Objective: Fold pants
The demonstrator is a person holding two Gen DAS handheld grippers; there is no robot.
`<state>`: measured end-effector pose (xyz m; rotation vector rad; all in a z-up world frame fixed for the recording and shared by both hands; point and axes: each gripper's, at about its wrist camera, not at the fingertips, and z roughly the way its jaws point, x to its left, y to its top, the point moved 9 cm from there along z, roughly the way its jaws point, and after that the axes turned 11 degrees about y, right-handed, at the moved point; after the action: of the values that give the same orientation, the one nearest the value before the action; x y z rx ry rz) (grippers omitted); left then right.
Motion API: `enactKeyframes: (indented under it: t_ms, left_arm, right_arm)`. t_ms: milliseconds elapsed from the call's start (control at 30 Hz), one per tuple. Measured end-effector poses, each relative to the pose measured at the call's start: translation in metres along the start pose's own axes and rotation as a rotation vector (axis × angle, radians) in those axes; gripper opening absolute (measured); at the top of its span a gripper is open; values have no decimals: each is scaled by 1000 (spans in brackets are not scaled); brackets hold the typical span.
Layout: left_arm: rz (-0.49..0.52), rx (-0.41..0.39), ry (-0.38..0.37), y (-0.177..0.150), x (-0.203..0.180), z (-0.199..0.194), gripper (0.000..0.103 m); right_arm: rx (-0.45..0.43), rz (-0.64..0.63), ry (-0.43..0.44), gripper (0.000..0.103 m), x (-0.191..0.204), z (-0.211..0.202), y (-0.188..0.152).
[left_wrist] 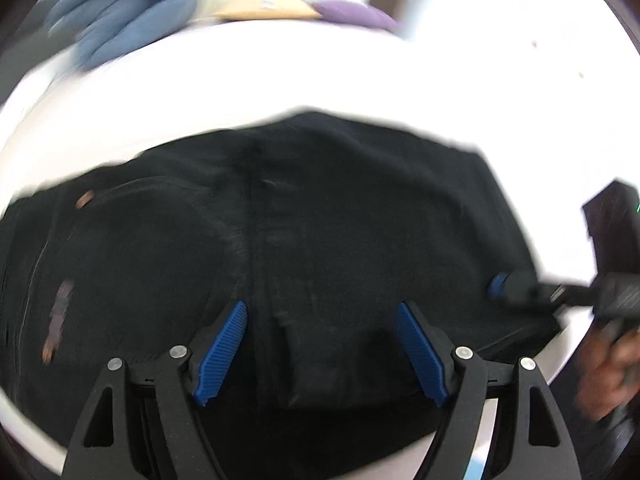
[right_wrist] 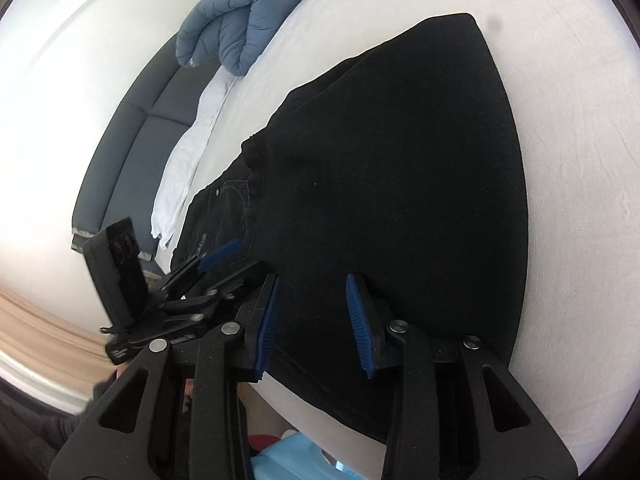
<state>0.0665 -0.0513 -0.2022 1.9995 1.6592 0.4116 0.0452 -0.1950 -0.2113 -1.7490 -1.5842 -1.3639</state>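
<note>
Black pants [left_wrist: 320,220] lie folded on a white bed [left_wrist: 280,72]; they also show in the right wrist view [right_wrist: 400,168], waistband and pocket toward the left. My left gripper [left_wrist: 322,308] is open, its blue pads just above the near edge of the pants. My right gripper [right_wrist: 314,280] is open over the near edge of the pants, holding nothing. The right gripper shows in the left wrist view [left_wrist: 520,286] at the pants' right edge. The left gripper shows in the right wrist view [right_wrist: 216,258] at the waistband end.
A blue duvet [right_wrist: 244,12] is bunched at the bed's far end, beside a dark headboard [right_wrist: 132,136]. A white cloth [right_wrist: 188,152] lies along the bed's edge. A purple item [left_wrist: 356,14] and a tan one [left_wrist: 264,8] lie beyond the bed.
</note>
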Motion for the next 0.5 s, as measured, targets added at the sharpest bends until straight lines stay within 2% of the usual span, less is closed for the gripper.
enactKeyframes:
  t_ms: [67,100,133,233,400,500]
  left_arm:
    - [-158,-69,-23,2,31,-26,81]
    - [-216,-86,-25,1,45,-34,83]
    - [-305,-102,-30,-2,66,-43,87]
    - [-572,-142,-50,-15,136,-69,89]
    - [-842,-221,-37,-40,217,-95,94]
    - [-936,-198,-26,-55,250,-85,97]
  right_arm:
    - [2,4,-3,33,-3,0,0]
    - [-1,10,-2,33,-4,-1,0]
    - [-6,18,-2,33,-4,-2,0]
    - [-17,37,-9,33,-6,0,2]
    - [-52,79,31,42,3,-4,6]
    - [-61,98,33,42,1,-4,9]
